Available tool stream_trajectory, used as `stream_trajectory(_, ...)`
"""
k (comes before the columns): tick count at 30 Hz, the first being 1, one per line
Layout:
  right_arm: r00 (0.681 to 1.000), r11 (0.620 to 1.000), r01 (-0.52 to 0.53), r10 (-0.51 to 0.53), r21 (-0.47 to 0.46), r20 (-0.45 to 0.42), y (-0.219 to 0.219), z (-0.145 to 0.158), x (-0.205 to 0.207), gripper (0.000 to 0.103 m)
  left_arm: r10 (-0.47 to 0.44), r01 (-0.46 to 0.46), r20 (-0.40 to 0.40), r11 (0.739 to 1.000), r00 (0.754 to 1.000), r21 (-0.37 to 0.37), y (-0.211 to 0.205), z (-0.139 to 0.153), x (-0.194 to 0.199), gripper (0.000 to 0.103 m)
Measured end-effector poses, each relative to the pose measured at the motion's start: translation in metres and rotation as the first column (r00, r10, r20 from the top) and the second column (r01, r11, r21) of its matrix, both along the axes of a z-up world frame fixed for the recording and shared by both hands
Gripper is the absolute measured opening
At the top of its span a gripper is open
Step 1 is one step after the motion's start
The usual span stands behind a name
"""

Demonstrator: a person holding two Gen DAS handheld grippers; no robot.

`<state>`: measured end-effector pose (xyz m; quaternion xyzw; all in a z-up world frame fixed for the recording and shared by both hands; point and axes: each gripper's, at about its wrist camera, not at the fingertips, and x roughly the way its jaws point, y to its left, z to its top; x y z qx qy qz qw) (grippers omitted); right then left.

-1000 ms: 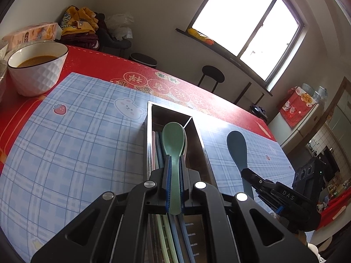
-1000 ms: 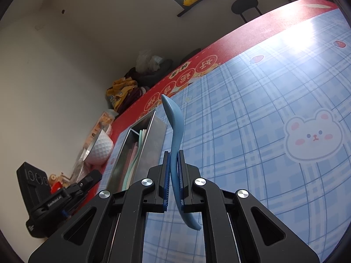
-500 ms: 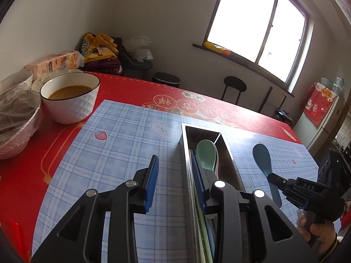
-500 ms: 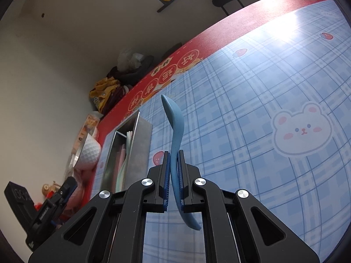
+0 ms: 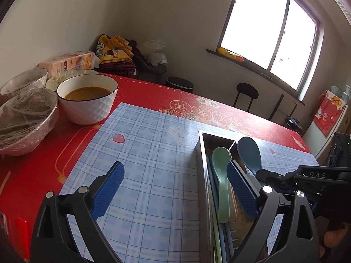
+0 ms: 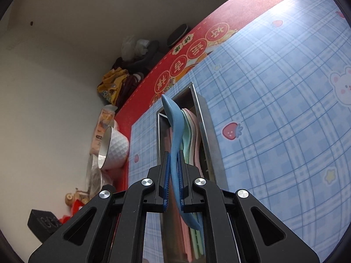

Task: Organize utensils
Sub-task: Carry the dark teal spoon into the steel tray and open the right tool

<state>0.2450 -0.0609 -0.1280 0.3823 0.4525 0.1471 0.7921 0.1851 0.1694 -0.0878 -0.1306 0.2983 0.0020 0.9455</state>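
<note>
The left gripper [image 5: 173, 188], jaws just opened and empty, has left the green spoon [image 5: 222, 184] in the metal tray [image 5: 200, 153]. The right gripper [image 6: 173, 183] clamps the blue spoon [image 6: 173, 127] above the tray; held by its thin handle, it could pivot and catch the rim.

Left gripper [image 5: 174, 189] just opened, green spoon [image 5: 221, 173] released into tray [image 5: 200, 153]

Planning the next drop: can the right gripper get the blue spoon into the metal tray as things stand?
Probably yes: the right gripper, shut on the blue spoon, hangs over the metal tray; the left gripper stands open, nothing between.
</note>
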Motion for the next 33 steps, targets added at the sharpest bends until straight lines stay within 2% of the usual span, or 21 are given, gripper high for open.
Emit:
stream_trajectory(6, 1.0, 0.999, 0.014, -0.015, -0.036, -0.024, 0.021, -0.006, 0.0, 0.007, 0.042, -0.044, -0.04, 0.997, 0.998, -0.06, 0.013, -0.004, 0.003, 0.097)
stream_trajectory(21, 0.995, 0.998, 0.051, -0.055, -0.04, -0.084, 0.032, -0.023, 0.007, 0.007, 0.046, -0.048, -0.046, 0.997, 0.998, -0.055, 0.013, -0.005, 0.003, 0.097)
stream_trajectory(30, 0.996, 0.996, 0.042, -0.047, -0.074, -0.073, 0.029, -0.019, 0.006, 0.008, 0.049, -0.051, -0.046, 0.997, 0.998, -0.052, 0.013, -0.006, 0.004, 0.097)
stream_trajectory(33, 0.998, 0.993, 0.013, -0.02, -0.118, -0.054, 0.025, -0.013, 0.002, 0.008, 0.047, -0.049, -0.038, 0.998, 0.998, -0.05, 0.013, -0.005, 0.003, 0.097)
